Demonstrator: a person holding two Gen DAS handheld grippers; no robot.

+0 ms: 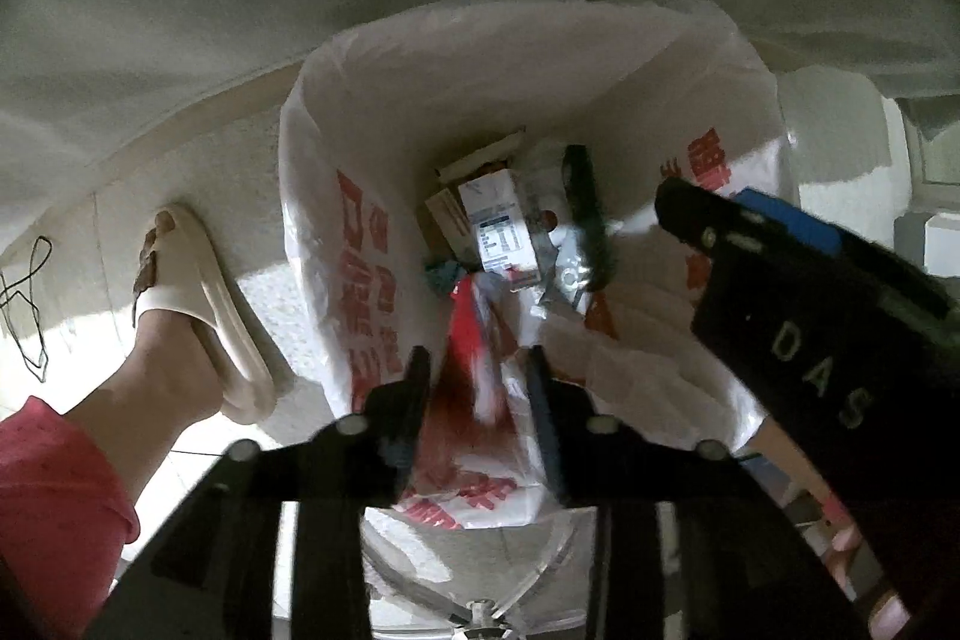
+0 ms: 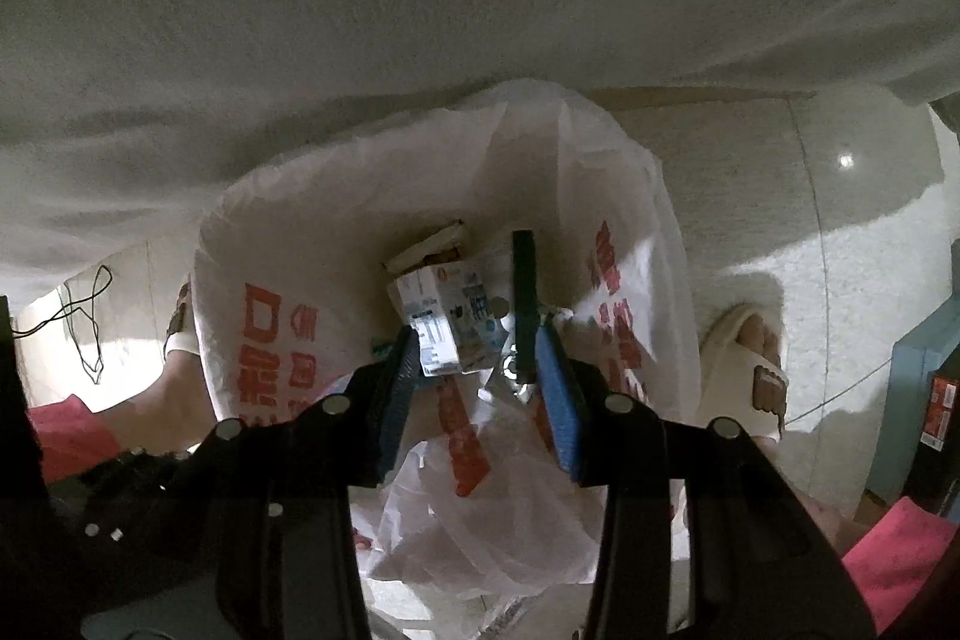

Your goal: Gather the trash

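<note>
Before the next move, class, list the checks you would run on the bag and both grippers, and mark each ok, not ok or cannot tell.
1. Plastic bag mouth open: ok.
2. Left gripper above the opening: ok.
3. Left jaws parted: ok. The blurred red-and-white wrapper between them looks unpinched.
4. Right gripper gripping the bag film: cannot tell.
5. Carton lying inside the bag: ok.
6. Slippered foot off the bag: ok, it stands beside it.
</note>
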